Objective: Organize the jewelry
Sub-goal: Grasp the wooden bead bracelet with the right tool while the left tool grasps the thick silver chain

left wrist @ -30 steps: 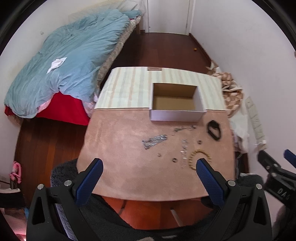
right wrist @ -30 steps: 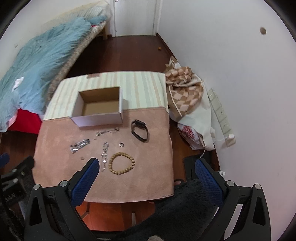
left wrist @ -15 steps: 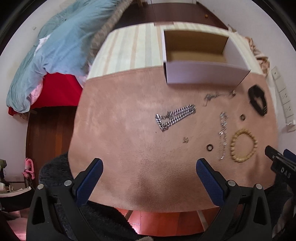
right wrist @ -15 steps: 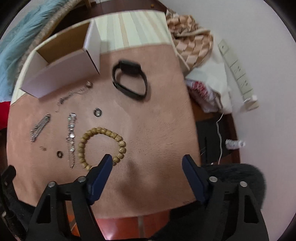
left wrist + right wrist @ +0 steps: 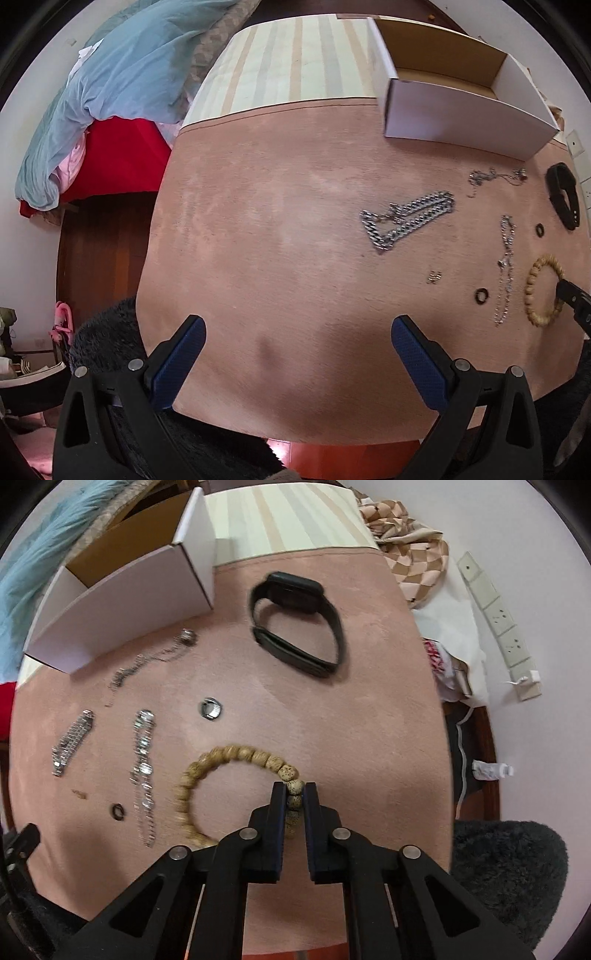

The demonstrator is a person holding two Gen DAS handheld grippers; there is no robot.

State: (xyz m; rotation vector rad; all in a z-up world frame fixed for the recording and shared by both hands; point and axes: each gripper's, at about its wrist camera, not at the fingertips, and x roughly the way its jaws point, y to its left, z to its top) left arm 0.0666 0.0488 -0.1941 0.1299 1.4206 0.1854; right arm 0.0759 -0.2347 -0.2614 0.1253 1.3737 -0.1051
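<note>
Right claw point(image 5: 294, 794) closing on wooden bead bracelet point(image 5: 236, 755), beads between pads, near-right on desk point(image 5: 388, 720). Left claw point(image 5: 297, 350) apart, empty. Pickup step; next likely lift, carry to far open box point(image 5: 122, 590).

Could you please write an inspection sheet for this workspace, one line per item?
Surface: pink mat over striped cloth.
Job's things: open cardboard box; bead bracelet; black watch; silver chains; small rings.
Clutter: nothing seen on the mat.
Grippers: right hand-held gripper closing, its pads on the bracelet's beads; left hand-held gripper open, nothing between its fingers.
Cables: white cord on the floor.
Surroundings: bed with blue blanket; wall sockets.
</note>
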